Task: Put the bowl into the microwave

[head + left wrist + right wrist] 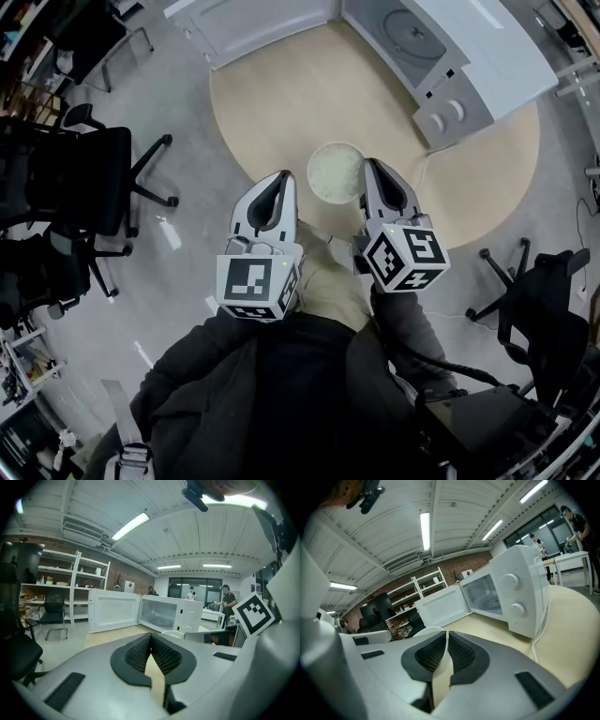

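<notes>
1. Head view: the white bowl (335,172) is held over the round worktop (281,112), short of the open microwave (487,66).
2. The right tool (373,169) clamps its rim; the left tool (280,180) is closed and empty.
3. The bowl looks light, stiff and breakable; grip the rim.

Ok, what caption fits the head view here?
Right gripper holds a white bowl by its rim over the round table, open microwave ahead; left gripper beside it, shut and empty.

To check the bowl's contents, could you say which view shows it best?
The head view: the bowl lies open from above, pale inside. Both gripper views show only its rim, edge-on; the right claw pinches it.
</notes>
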The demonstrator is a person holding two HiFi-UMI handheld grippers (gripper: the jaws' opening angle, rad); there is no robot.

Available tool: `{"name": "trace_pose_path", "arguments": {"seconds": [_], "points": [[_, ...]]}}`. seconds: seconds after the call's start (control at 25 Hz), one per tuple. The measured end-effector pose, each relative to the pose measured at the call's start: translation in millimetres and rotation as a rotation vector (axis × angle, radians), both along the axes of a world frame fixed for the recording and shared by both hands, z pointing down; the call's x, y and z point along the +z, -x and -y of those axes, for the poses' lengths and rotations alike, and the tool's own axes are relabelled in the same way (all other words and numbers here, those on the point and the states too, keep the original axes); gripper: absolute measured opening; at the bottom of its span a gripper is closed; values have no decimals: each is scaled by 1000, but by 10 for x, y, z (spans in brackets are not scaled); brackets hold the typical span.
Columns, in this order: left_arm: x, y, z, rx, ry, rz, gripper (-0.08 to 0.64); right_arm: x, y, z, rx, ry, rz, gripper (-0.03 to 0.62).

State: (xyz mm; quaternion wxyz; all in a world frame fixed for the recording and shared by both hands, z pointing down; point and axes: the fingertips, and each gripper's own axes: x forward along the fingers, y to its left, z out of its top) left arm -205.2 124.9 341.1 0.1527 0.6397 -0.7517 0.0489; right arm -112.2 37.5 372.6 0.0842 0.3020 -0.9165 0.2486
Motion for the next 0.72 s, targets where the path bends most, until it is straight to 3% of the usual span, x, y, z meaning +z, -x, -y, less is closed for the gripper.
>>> {"name": "trace_pose_path", "arguments": {"seconds": [0.72], "points": [[162,933,1127,101,50,-25,9,168,911,833,47,59,-24,23]]}}
